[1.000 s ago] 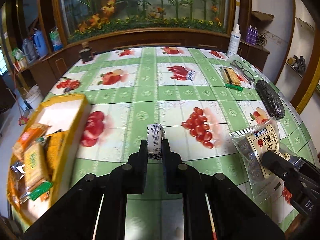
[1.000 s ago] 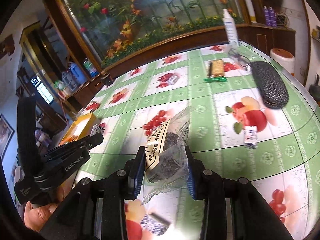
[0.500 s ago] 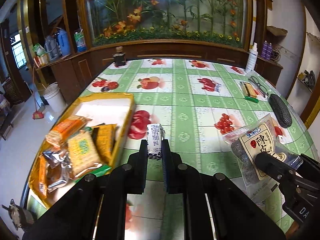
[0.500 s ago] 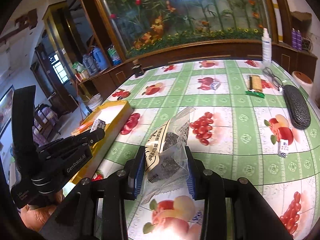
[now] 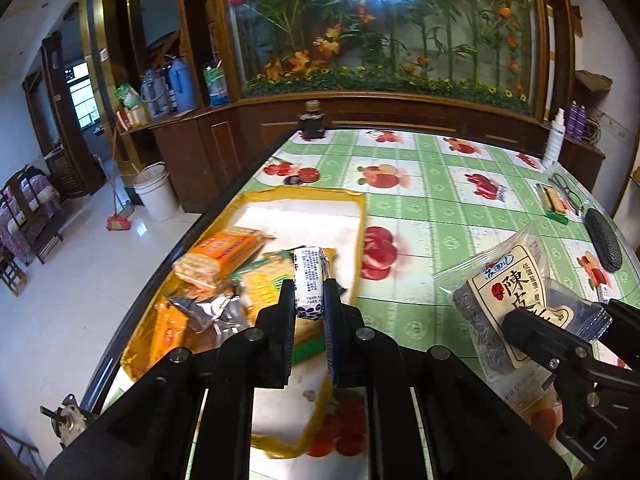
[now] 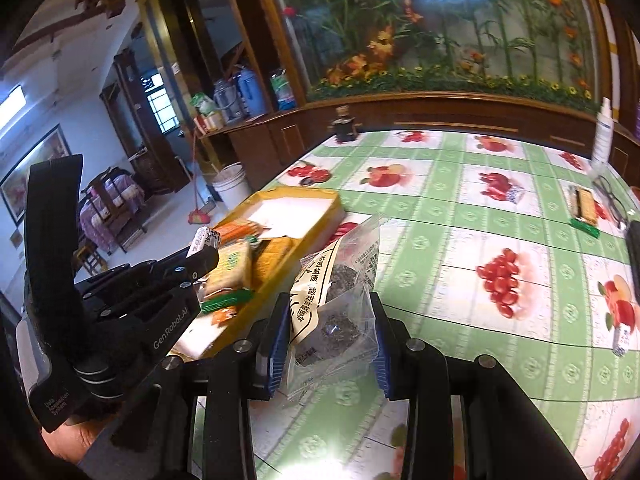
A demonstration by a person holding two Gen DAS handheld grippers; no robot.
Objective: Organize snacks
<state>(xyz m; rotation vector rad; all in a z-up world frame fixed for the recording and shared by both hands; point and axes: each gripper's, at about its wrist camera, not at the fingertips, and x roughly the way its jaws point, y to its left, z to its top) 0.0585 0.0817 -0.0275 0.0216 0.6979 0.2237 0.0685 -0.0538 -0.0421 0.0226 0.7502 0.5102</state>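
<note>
My left gripper (image 5: 307,304) is shut on a small white candy packet with blue print (image 5: 308,280) and holds it above the yellow box (image 5: 356,216), which holds several cracker and wafer packs (image 5: 218,256). My right gripper (image 6: 328,320) is shut on a clear bag of dark dried plums with a cream label (image 6: 336,288), just right of the box (image 6: 320,220). The bag also shows in the left wrist view (image 5: 516,288), and the left gripper (image 6: 202,254) with its packet (image 6: 204,240) shows in the right wrist view.
The table has a green fruit-print cloth (image 5: 440,208). At its far right lie a cracker pack (image 5: 552,200), glasses (image 5: 568,188), a black case (image 5: 604,240) and a spray bottle (image 5: 554,140). Small candies lie loose (image 6: 622,336) (image 6: 514,194). A dark bottle (image 5: 311,122) stands at the far edge.
Both grippers have swung left with their loads. The left gripper's packet has moved from over the cloth to above the yellow box, and the right gripper's bag has come beside the box.
</note>
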